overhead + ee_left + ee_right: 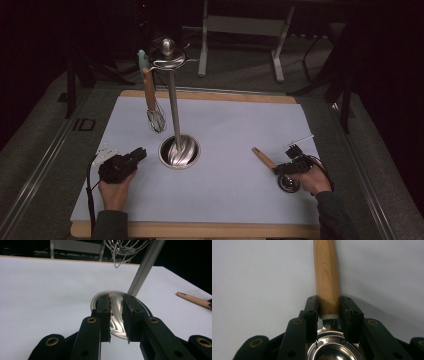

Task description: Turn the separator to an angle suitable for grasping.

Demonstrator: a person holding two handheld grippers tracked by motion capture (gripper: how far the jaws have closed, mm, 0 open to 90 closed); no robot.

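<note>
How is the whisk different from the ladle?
The whisk hangs upright from the metal stand; the ladle lies flat on the table. The whisk ends in a wire cage, the ladle in a shiny bowl. No gripper touches the whisk; the right gripper clasps the ladle. Both have wooden handles.

High view overhead; gripper views close, low.

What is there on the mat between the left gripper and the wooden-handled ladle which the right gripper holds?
In the high view, the round steel base of the utensil stand sits between the left gripper and the ladle; the remaining mat is bare.
</note>
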